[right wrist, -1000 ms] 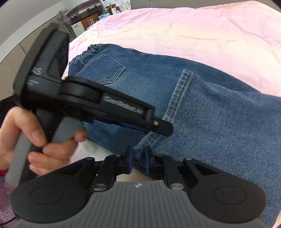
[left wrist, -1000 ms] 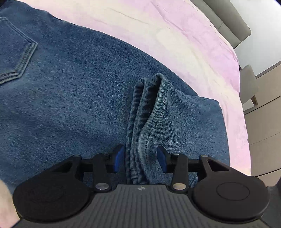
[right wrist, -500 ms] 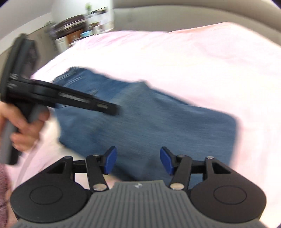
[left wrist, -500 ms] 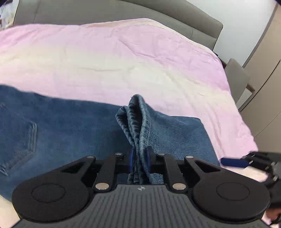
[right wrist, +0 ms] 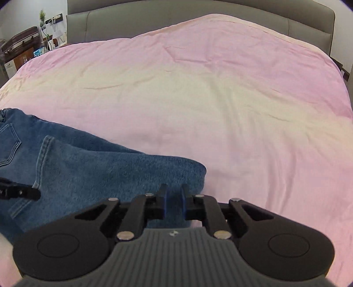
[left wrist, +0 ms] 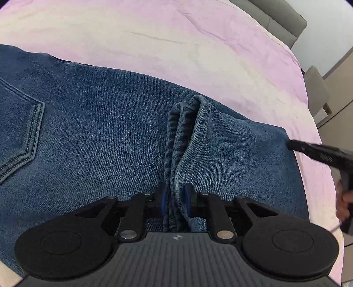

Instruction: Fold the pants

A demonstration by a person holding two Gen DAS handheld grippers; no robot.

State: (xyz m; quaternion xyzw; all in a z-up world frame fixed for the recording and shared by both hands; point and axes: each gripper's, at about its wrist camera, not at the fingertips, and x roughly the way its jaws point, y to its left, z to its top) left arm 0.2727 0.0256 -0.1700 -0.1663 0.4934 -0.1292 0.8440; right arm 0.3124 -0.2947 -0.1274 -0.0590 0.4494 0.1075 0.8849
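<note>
Blue jeans (left wrist: 99,132) lie folded over on the pink bed cover (left wrist: 176,44), back pocket (left wrist: 19,132) at left. My left gripper (left wrist: 175,194) pinches the stacked leg hems (left wrist: 187,132) between its blue pads; its jaws are easing open, with denim still pressed between them. My right gripper (right wrist: 173,196) sits at the right-hand folded edge of the jeans (right wrist: 99,172). Its jaws are closing, nearly together, with denim between them. Each view shows the other gripper's finger, the right one (left wrist: 308,150) and the left one (right wrist: 19,192).
The pink bed cover (right wrist: 198,88) stretches far and right of the jeans. A grey headboard (right wrist: 198,17) runs along the back. A cluttered stand (right wrist: 22,48) is at far left, a chair (left wrist: 317,88) past the bed's right side. A person's hand (left wrist: 344,205) holds the right gripper.
The right gripper let go of the hem, opened, swung right to the folded edge and closed there. The left gripper closed on the stacked hems and stayed with them.
</note>
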